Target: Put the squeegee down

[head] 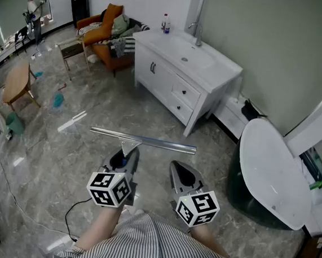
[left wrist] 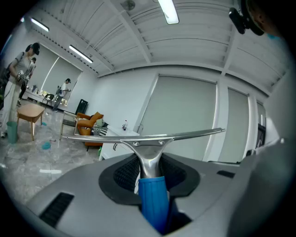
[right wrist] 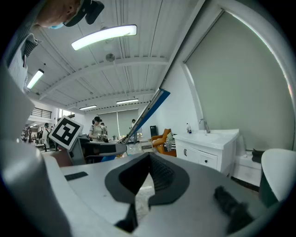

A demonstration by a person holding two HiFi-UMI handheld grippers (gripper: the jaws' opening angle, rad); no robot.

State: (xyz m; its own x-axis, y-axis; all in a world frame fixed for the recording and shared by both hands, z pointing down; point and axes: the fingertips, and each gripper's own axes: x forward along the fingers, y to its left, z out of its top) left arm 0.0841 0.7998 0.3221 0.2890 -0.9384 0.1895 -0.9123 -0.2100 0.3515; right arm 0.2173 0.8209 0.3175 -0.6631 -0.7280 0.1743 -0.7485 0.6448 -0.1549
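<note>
In the head view, the left claw (head: 125, 157) is clenched on the squeegee (head: 143, 140), whose blade lies crosswise just ahead of its tips. The left gripper view shows the blue handle (left wrist: 152, 196) pinched between the jaws, so the put-down seems still to come: lower it onto a surface, then let go. In the right gripper view, the right claw (right wrist: 147, 185) is closed on nothing, with the squeegee off to its left.

Near: two grippers, the left gripper (head: 126, 152) and the right gripper (head: 179, 170), each bearing one marker cube (head: 110, 189); one squeegee (head: 143, 140). Far: one white vanity cabinet (head: 155, 68) carrying one faucet (head: 197, 33) and two bottles (head: 166, 23); one orange armchair (head: 105, 32). Left: one wooden table (head: 17, 83); one person (head: 33, 9) at far left. Right: one white toilet lid (head: 270, 170).
</note>
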